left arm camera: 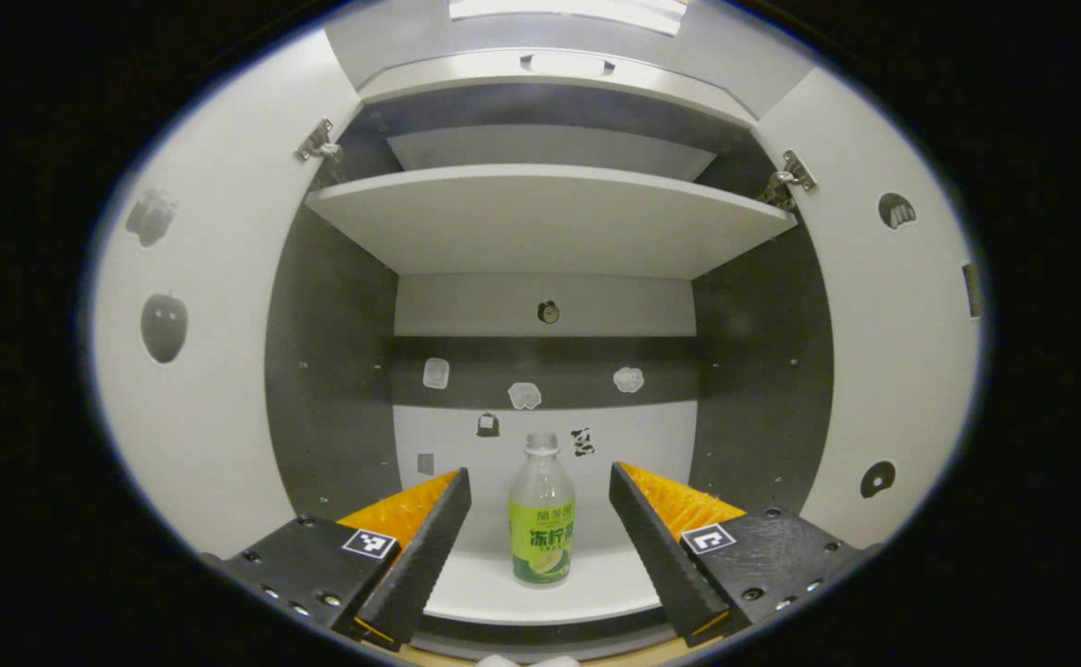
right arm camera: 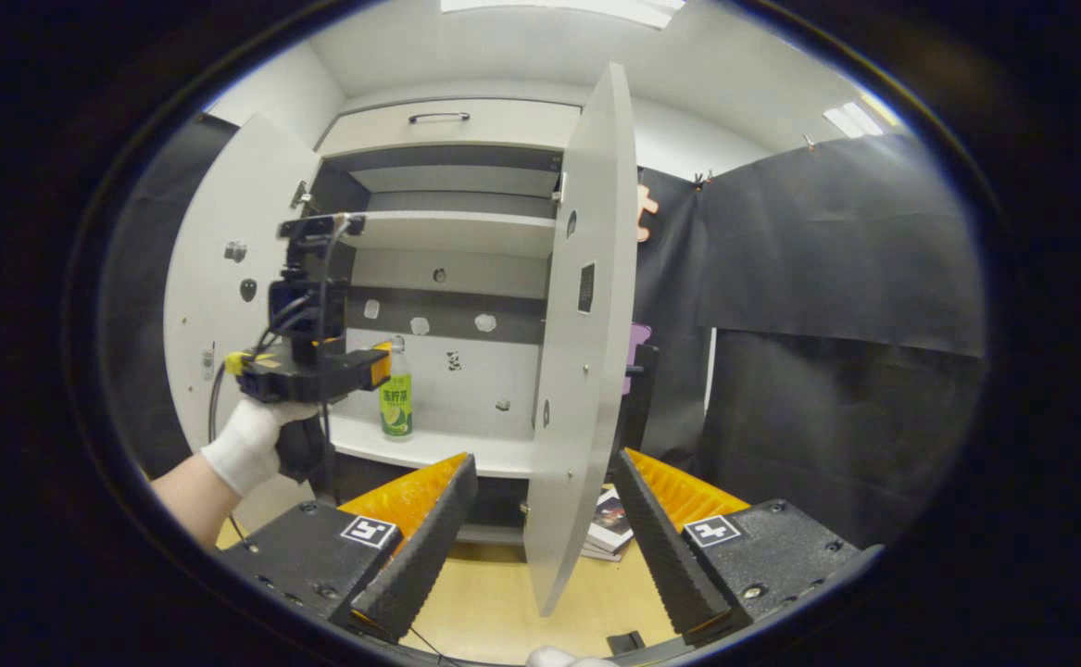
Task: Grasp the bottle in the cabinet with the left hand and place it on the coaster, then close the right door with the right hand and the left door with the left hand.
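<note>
Left hand: a white-gloved hand [right arm camera: 248, 445] at centre left of the right gripper view is holding the left gripper [right arm camera: 375, 363] level, pointing it into the open cabinet [left arm camera: 540, 88].
Left jaws: they are standing spread wide at the bottom of the left gripper view [left arm camera: 540, 486], pinching nothing.
Bottle: one bottle [left arm camera: 541, 519], clear with a green label, is standing upright on the cabinet's bottom shelf [left arm camera: 540, 593], low in the frame's centre; it is sitting in the gap between the two fingers, touching neither.
Right jaws: the right gripper [right arm camera: 543, 472] is sitting at the bottom of its own view with jaws spread wide, empty, and the edge of the right door is showing between its fingers.
Doors: two, both swung open, the left door [left arm camera: 197, 371] at the left of the frame and the right door [left arm camera: 883, 371] at the right.
Shelves: one more shelf [left arm camera: 549, 218] is crossing the upper part of the cabinet.
Books: a small stack [right arm camera: 609, 528] is lying on the wooden table [right arm camera: 494, 602] at lower centre of the right gripper view.
</note>
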The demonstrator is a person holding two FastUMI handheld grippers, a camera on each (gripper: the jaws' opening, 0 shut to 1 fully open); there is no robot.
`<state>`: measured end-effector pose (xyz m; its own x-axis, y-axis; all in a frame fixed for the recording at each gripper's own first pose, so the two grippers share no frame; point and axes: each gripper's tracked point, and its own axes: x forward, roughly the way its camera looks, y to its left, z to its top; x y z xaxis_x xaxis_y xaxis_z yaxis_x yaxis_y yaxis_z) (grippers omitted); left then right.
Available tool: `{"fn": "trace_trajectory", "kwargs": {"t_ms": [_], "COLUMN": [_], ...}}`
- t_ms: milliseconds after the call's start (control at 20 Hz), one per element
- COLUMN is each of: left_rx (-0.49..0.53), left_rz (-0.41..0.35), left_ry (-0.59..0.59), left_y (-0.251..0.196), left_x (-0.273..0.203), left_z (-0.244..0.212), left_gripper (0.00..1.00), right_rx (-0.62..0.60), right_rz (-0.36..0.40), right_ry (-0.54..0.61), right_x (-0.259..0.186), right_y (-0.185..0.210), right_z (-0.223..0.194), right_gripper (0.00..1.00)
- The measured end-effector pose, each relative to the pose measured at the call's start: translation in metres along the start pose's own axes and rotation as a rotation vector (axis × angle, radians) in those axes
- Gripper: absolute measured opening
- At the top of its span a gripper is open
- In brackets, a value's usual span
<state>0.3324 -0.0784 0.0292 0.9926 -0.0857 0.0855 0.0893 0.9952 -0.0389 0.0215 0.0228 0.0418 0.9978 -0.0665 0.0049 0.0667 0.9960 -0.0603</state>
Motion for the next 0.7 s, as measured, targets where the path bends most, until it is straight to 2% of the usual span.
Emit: {"fn": "trace_trajectory", "kwargs": {"t_ms": [250, 350, 400, 450, 500, 550, 700], "left_rx": [0.006, 0.007, 0.012, 0.015, 0.016, 0.014, 0.012], "left_rz": [0.023, 0.021, 0.021, 0.023, 0.026, 0.026, 0.034], "left_ry": [0.068, 0.086, 0.093, 0.098, 0.107, 0.113, 0.12], "left_y": [-0.002, -0.005, -0.007, -0.007, -0.007, -0.007, -0.004], "left_x": [0.056, 0.065, 0.071, 0.074, 0.078, 0.081, 0.088], "left_z": [-0.044, -0.054, -0.059, -0.063, -0.067, -0.071, -0.078], "left_gripper": [0.96, 0.99, 0.96, 0.99, 0.94, 0.99, 0.96], "right_rx": [-0.045, -0.05, -0.049, -0.048, -0.049, -0.049, -0.054], "right_rz": [-0.012, -0.013, -0.013, -0.013, -0.012, -0.012, -0.004], "right_ry": [0.02, 0.033, 0.036, 0.036, 0.031, 0.028, 0.022], "right_x": [0.004, 0.006, 0.007, 0.008, 0.009, 0.009, 0.008], "right_y": [0.004, 0.005, 0.006, 0.005, 0.006, 0.007, 0.008], "right_z": [-0.004, -0.007, -0.006, -0.005, -0.004, -0.003, -0.002], "right_gripper": [0.99, 0.98, 0.98, 0.98, 0.98, 0.98, 0.98]}}
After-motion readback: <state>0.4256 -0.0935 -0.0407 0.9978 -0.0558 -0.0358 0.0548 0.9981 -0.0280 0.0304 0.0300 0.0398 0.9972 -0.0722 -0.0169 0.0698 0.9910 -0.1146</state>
